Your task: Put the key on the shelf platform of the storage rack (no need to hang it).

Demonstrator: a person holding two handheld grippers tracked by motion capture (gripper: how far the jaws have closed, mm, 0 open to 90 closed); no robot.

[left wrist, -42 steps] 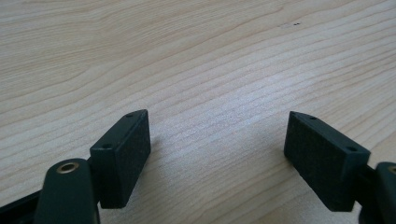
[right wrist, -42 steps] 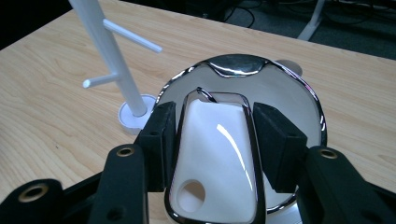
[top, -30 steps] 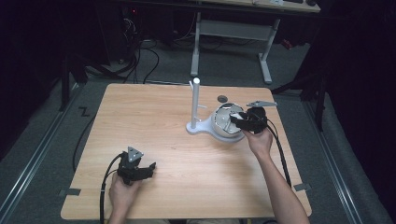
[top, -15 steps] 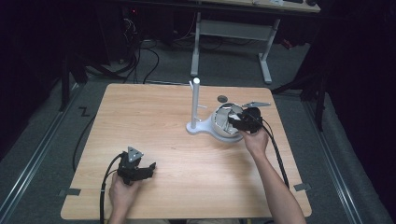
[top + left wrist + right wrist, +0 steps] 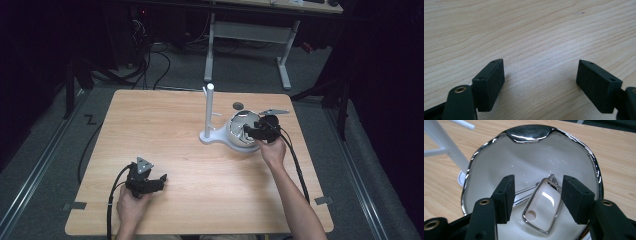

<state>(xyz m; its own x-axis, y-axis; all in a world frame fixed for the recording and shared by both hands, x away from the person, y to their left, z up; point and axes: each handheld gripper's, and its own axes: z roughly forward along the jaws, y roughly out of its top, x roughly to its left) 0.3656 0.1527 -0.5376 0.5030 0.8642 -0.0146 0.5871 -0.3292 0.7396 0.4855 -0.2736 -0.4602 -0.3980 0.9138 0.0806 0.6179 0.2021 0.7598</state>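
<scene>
Leftward over the bowl has come the right tool, jaws spread astride a silver-framed tag lying in it, ungrasped, while the left tool rests released on the tabletop.
</scene>
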